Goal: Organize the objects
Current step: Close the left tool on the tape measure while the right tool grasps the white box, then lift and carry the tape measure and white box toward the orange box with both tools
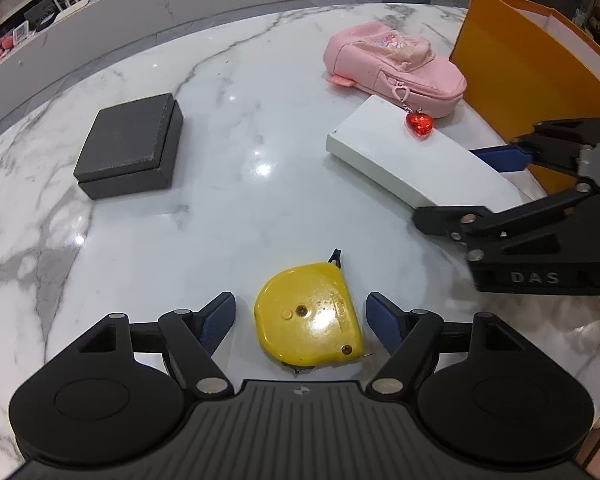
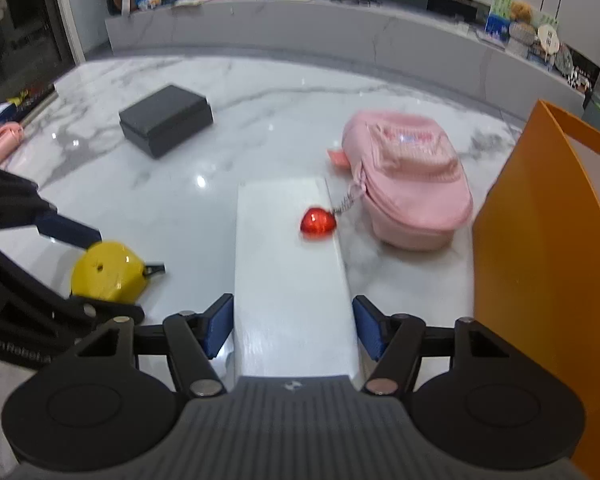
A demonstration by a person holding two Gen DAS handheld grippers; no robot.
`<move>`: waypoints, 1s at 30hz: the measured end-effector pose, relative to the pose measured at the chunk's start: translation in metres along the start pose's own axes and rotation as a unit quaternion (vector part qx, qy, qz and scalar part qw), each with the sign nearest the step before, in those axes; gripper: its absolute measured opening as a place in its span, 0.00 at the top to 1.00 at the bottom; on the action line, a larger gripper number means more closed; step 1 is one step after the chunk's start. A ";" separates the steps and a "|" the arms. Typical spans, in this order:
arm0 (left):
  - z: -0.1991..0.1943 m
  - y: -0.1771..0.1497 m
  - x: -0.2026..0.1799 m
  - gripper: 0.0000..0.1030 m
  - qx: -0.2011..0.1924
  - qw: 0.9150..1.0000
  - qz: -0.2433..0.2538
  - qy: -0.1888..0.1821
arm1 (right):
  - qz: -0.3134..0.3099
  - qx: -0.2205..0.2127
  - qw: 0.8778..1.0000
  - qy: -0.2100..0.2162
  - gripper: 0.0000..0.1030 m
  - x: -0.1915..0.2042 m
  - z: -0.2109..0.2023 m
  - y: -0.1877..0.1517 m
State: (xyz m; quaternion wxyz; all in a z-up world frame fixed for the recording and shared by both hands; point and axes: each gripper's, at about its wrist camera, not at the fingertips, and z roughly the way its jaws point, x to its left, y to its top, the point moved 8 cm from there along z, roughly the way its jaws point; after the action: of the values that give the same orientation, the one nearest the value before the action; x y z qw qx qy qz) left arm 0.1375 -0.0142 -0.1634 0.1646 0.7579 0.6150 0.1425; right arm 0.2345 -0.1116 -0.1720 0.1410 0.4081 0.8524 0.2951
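Observation:
A yellow tape measure (image 1: 310, 314) lies flat on the marble table between the spread fingers of my left gripper (image 1: 302, 320), with gaps on both sides. It also shows in the right wrist view (image 2: 106, 276). My right gripper (image 2: 294, 330) is open around the near end of a flat white box (image 2: 290, 276), its blue pads (image 2: 220, 326) close to the box sides. The white box (image 1: 408, 160) carries a red heart charm (image 2: 318, 222) chained to a pink pouch (image 2: 410, 178). The right gripper appears in the left wrist view (image 1: 496, 184).
A black box (image 1: 130, 146) sits at the left of the table, also in the right wrist view (image 2: 166, 118). An orange open container (image 2: 548, 280) stands at the right, close to the white box, and shows in the left wrist view (image 1: 528, 64). A marble counter runs behind.

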 end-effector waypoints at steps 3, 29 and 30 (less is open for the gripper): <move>-0.001 0.000 -0.002 0.17 -0.009 1.000 0.004 -0.004 | 0.003 -0.008 1.000 -0.001 0.35 -0.002 0.005 -0.002; -0.031 -0.001 -0.007 0.42 -0.031 0.999 0.036 0.023 | 0.007 -0.033 0.999 0.040 0.40 0.007 -0.028 0.013; -0.032 -0.001 -0.008 0.42 -0.031 0.998 0.038 0.026 | 0.006 -0.034 0.998 0.043 0.40 0.008 -0.029 0.013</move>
State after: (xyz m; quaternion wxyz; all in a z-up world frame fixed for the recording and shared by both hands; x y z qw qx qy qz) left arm 0.1214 -0.0194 -0.1352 0.1665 0.7712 0.5853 0.1869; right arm 0.2236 -0.1105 -0.1407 0.1164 0.3953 0.8445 0.3419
